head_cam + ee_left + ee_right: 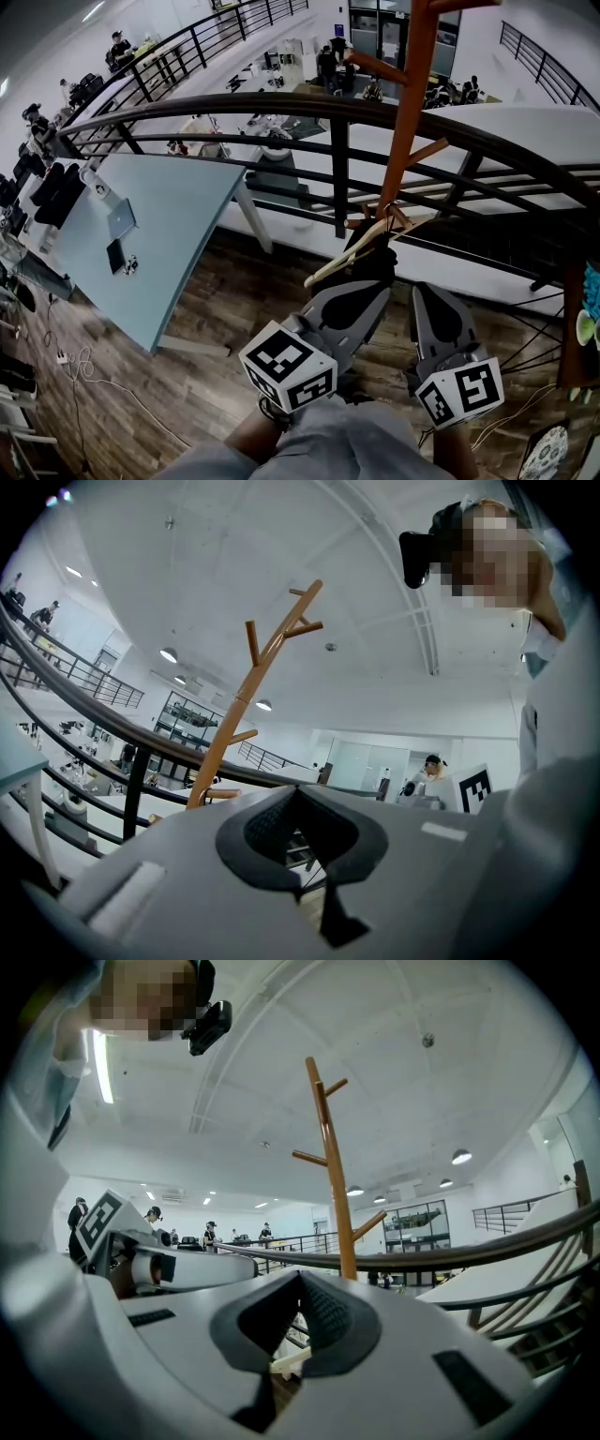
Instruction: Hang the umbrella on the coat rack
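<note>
The orange-brown coat rack (412, 103) stands just beyond both grippers, against the black railing. At its low pegs hangs a dark bundle (373, 246) with a pale curved handle (330, 268), which looks like the umbrella. My left gripper (370, 281) points at that bundle from below; whether it touches is hidden. My right gripper (427, 295) is beside it, to the right. In the left gripper view the rack (246, 691) rises above the left gripper (298, 794), whose jaws meet with nothing between them. The right gripper (300, 1279) is likewise shut below the rack (333, 1166). A pale stick (289, 1363) shows beyond its pads.
A curved black railing (281, 108) runs across behind the rack, with a lower floor and people beyond it. A light-blue table (178, 234) with a laptop stands at left. Cables (80, 366) lie on the wooden floor. A dark shelf (572, 319) stands at the right edge.
</note>
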`<state>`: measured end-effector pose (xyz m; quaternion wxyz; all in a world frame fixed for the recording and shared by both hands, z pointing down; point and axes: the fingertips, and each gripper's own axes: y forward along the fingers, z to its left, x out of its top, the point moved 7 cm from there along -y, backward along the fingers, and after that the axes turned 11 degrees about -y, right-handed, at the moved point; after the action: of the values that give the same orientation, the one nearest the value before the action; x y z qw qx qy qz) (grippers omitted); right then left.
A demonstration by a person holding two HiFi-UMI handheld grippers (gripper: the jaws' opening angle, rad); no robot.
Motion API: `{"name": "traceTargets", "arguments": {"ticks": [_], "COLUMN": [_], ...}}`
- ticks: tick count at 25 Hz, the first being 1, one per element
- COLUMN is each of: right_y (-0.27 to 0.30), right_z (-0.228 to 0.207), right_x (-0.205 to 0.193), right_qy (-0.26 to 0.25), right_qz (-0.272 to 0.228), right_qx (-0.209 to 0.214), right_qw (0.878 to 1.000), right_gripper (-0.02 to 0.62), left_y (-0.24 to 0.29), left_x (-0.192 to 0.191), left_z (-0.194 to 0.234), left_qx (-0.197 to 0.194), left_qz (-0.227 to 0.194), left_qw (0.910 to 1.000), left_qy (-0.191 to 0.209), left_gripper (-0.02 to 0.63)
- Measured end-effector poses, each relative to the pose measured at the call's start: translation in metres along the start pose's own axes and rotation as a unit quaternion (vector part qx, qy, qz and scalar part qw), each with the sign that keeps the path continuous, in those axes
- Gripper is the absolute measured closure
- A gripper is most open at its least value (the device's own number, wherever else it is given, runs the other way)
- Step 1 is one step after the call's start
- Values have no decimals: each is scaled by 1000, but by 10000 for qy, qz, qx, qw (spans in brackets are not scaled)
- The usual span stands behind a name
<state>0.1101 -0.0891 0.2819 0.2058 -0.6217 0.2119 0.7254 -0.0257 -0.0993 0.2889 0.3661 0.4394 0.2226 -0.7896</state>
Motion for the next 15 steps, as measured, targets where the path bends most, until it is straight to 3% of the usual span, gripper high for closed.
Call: {"name": "traceTargets", "arguments": {"ticks": [15], "right_y": [1], "right_z": [7], "right_x": [1], "right_qy": [32], "right_qz": [57], "right_qx": [42], "right_qw": [10000], "right_gripper": [594], "left_y": [-5], "left_x": [0], "left_z": [0], "left_qx": [0], "left_qz": [24], "left_qw": [10000], "left_qy": [-32], "left_gripper": [601]}}
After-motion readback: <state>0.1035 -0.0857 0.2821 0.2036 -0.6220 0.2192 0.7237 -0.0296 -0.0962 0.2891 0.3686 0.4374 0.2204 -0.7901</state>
